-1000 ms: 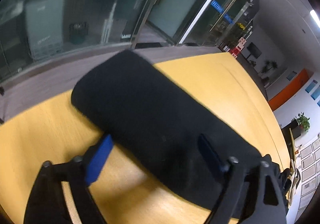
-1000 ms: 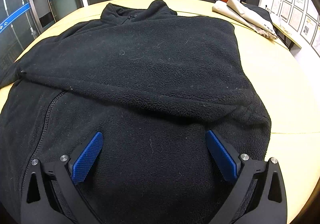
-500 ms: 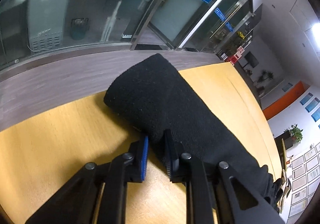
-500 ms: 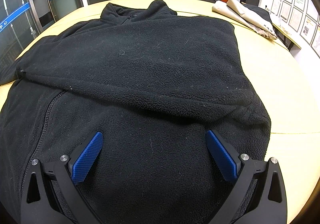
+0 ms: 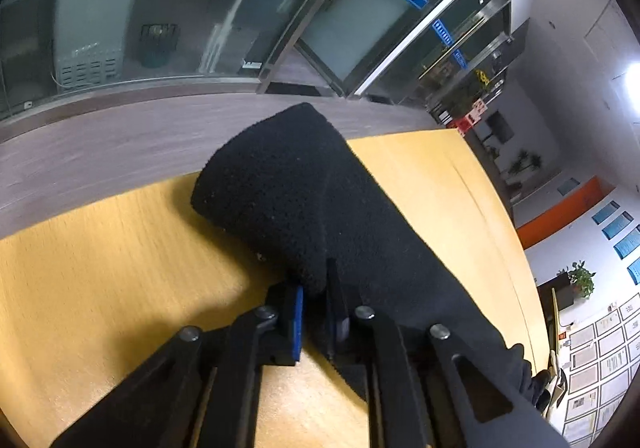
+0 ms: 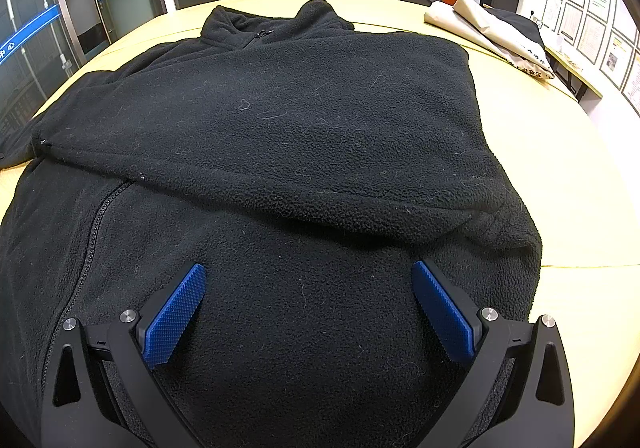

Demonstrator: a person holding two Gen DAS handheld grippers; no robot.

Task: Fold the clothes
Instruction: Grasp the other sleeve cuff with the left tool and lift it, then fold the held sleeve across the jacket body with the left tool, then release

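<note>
A black fleece jacket [image 6: 304, 135] lies on the yellow wooden table [image 6: 576, 183], collar at the far side, one sleeve folded across its front. My right gripper [image 6: 308, 300] is open and empty, hovering over the jacket's lower part. In the left wrist view my left gripper [image 5: 314, 300] is shut on the edge of the jacket's other sleeve [image 5: 296, 199], near its cuff, which lifts off the table [image 5: 120, 256].
A folded beige cloth and a dark item [image 6: 492, 27] lie at the table's far right. Glass doors and partitions [image 5: 360, 27] stand beyond the table's edge. A grey floor strip [image 5: 100, 151] runs past the table's edge in the left wrist view.
My left gripper closed on the sleeve edge near the cuff and has lifted it a little. The right gripper and the jacket body have not moved.
</note>
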